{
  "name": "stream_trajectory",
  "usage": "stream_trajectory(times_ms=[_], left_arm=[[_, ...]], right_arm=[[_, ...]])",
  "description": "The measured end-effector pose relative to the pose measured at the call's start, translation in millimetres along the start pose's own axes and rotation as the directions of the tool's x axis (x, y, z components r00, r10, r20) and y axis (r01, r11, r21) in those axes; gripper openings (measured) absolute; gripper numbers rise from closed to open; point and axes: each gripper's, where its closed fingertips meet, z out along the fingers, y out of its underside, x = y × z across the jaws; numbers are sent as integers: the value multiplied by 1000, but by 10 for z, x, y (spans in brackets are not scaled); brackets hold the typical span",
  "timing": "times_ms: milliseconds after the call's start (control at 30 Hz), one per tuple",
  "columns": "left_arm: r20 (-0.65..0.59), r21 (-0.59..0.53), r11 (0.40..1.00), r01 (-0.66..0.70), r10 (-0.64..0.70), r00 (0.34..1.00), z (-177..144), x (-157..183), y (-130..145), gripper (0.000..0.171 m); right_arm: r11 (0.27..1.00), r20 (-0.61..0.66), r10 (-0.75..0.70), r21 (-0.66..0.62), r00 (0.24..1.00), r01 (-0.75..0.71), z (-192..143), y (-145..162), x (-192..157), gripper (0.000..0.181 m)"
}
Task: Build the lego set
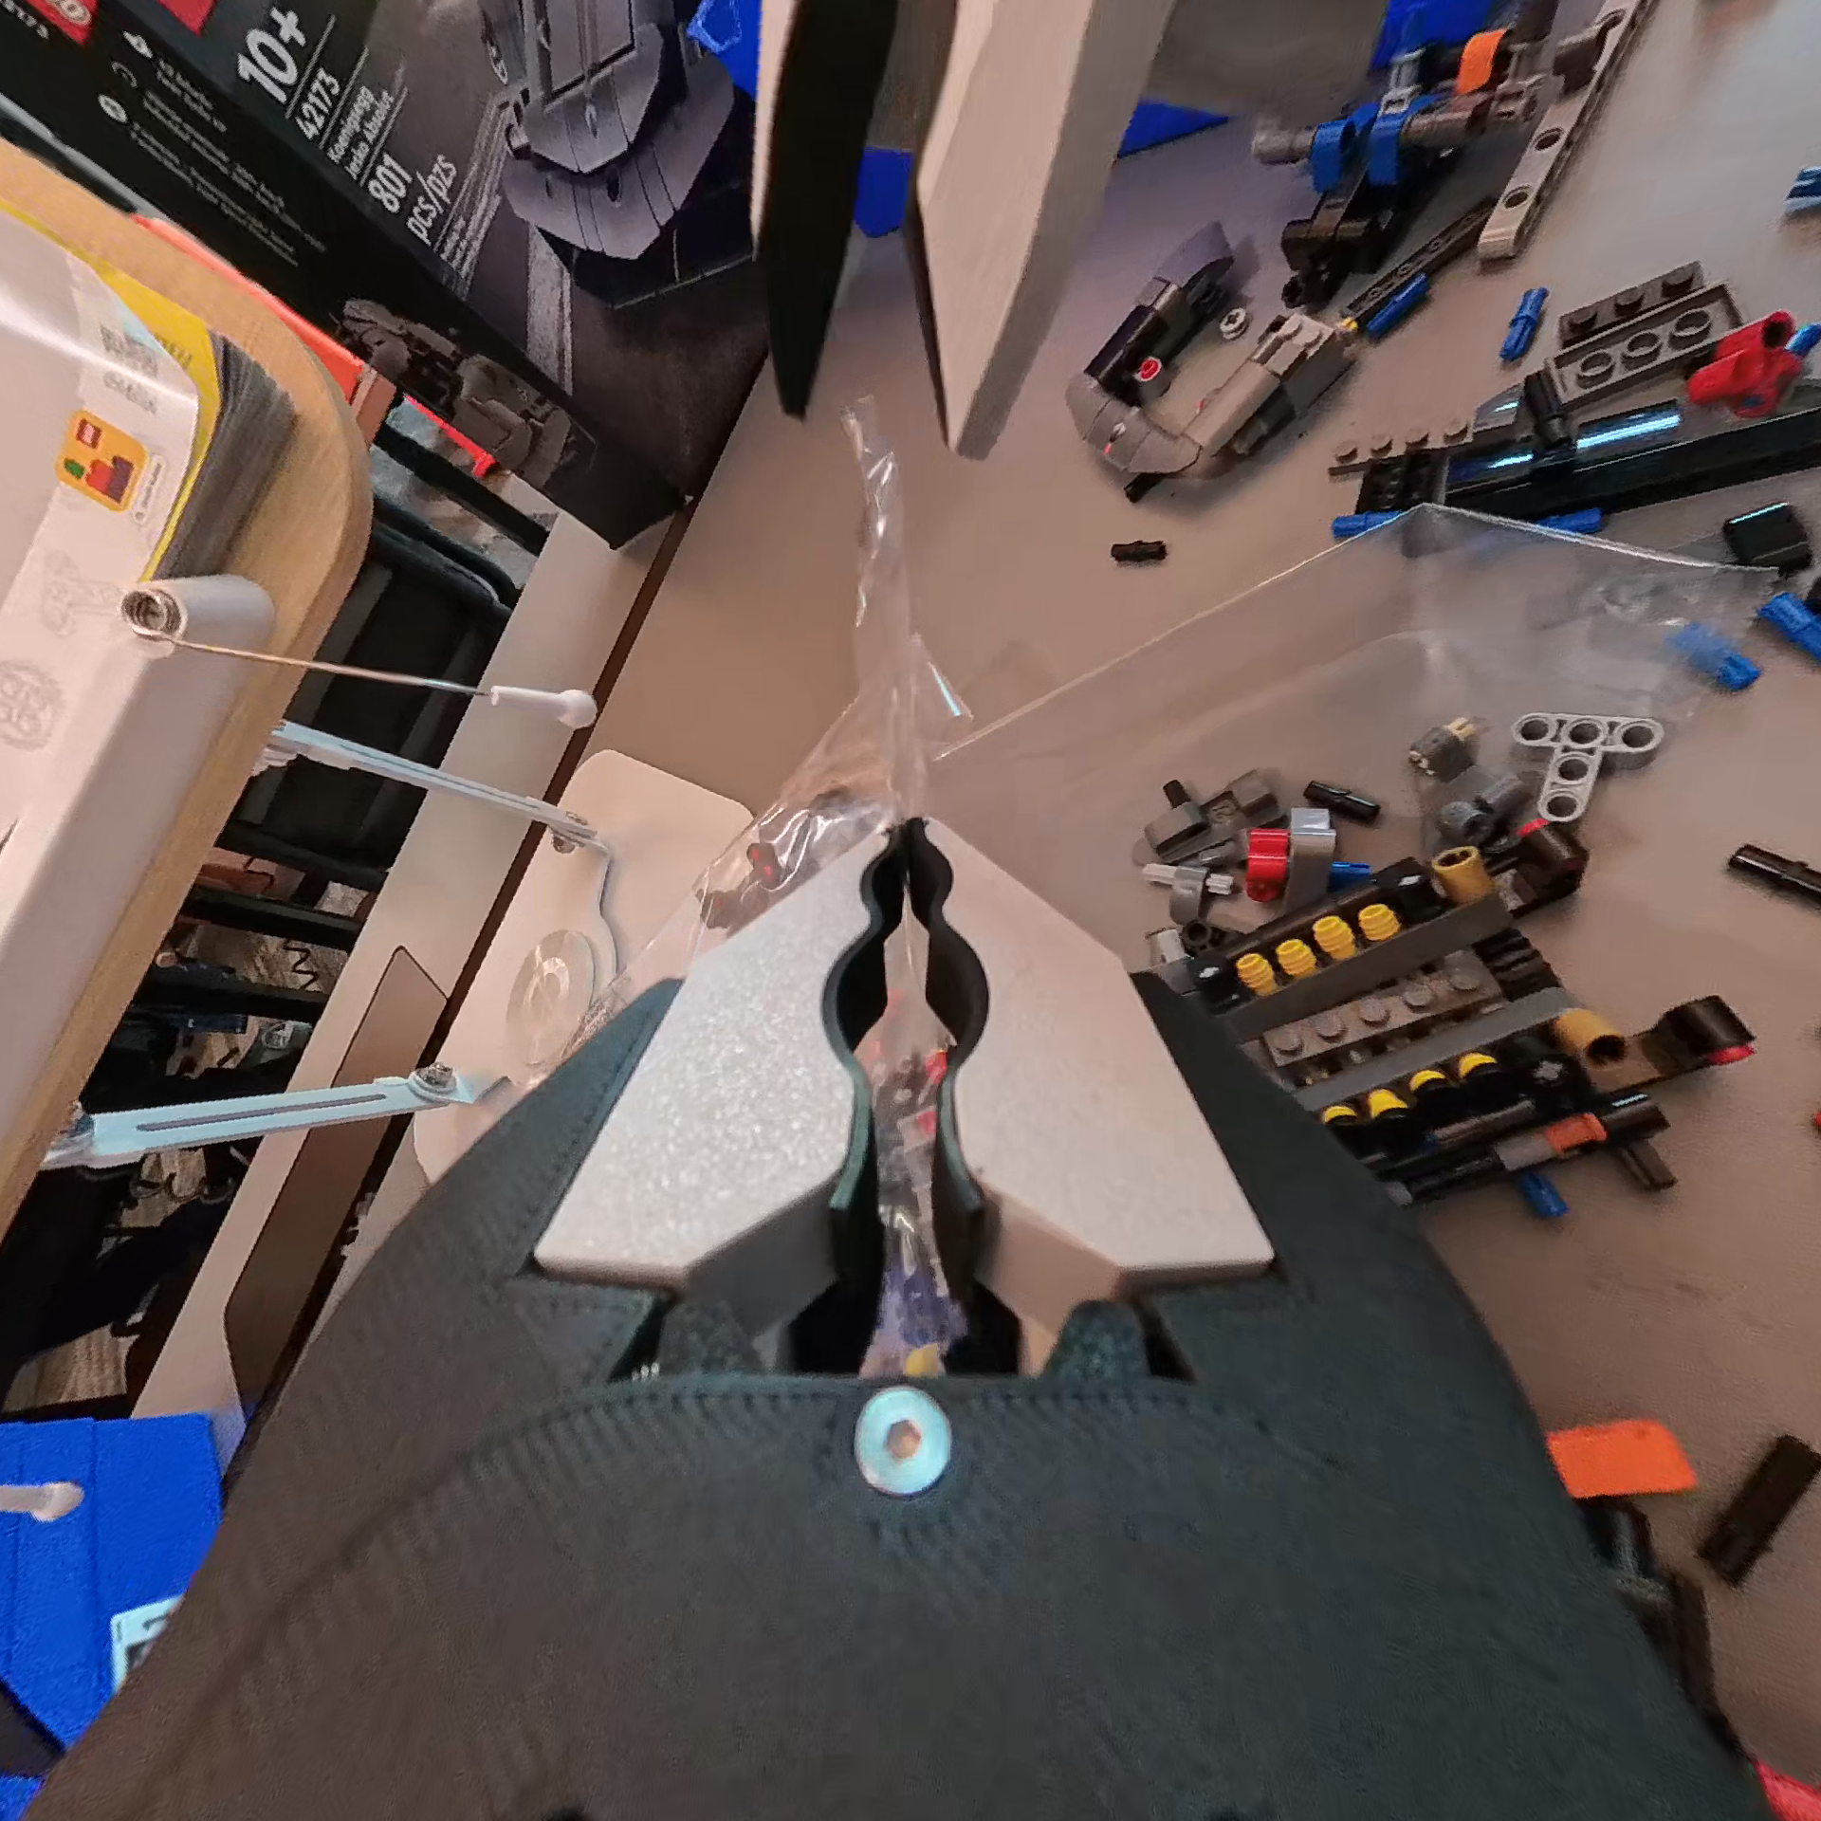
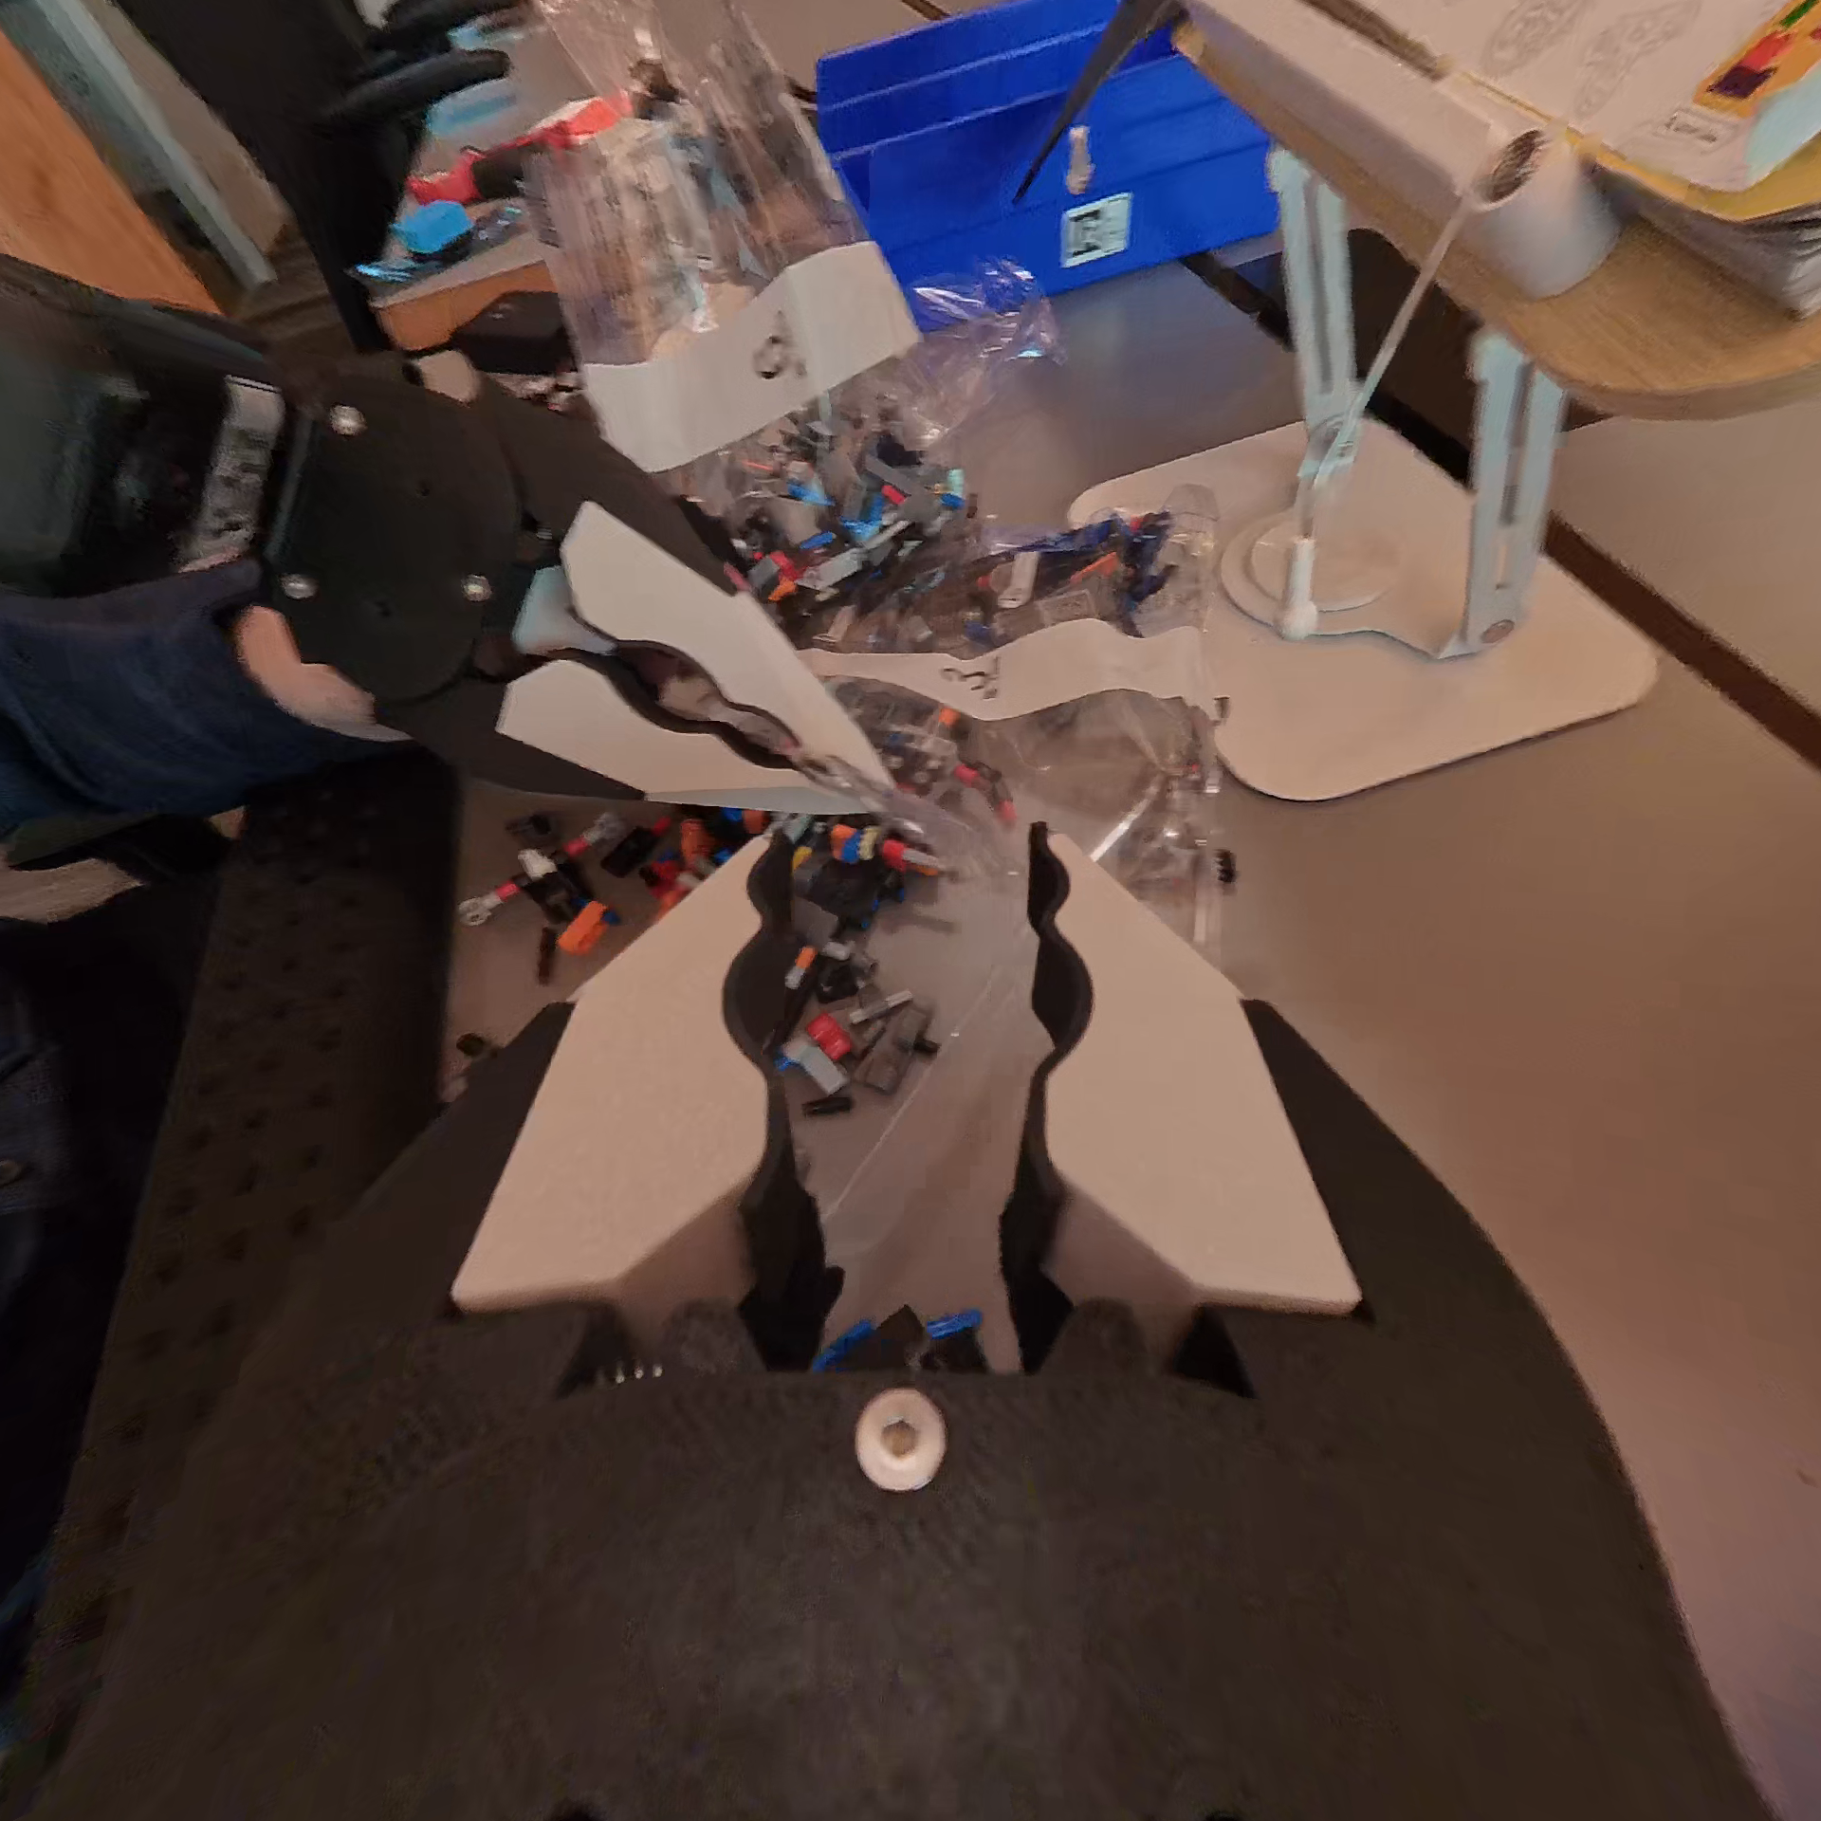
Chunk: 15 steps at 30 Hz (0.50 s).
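On the tabletop (image 1: pixel 1035 512) a few sub-builds (image 1: pixel 1399 1025) and loose parts (image 2: pixel 838 1025) lie, so most building is left, while the left gripper (image 1: pixel 911 828) has jaws pinching a parts bag (image 2: pixel 887 532) and the right gripper (image 2: pixel 902 847) has jaws spread.

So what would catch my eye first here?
Probably the left hand-held gripper, shut on a clear plastic bag of small bricks, mid-frame. Then the open right hand-held gripper above loose bricks spilled on the table, and the half-built model to the right in the left view.
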Motion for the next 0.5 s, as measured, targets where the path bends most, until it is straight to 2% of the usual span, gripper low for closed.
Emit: stream_trajectory(times_ms=[100, 200, 267, 500], left_arm=[[0, -6, 1000, 29, -29, 1000, -1, -34, 28, 0], [0, -9, 998, 59, -59, 998, 1, -65, 50, 0], [-1, -12, 998, 68, -68, 998, 7, -73, 64, 0], [-10, -19, 996, 81, -82, 997, 27, -63, 81, 0]], right_arm=[[989, -220, -132, -100, 967, 112, 2, 82, 265, 58], [937, -396, -330, -246, 857, 247, -34, 130, 466, 63], [904, -427, -414, -298, 804, 308, -19, 122, 483, 63], [864, -454, -484, -381, 748, 328, 34, 173, 538, 65]])
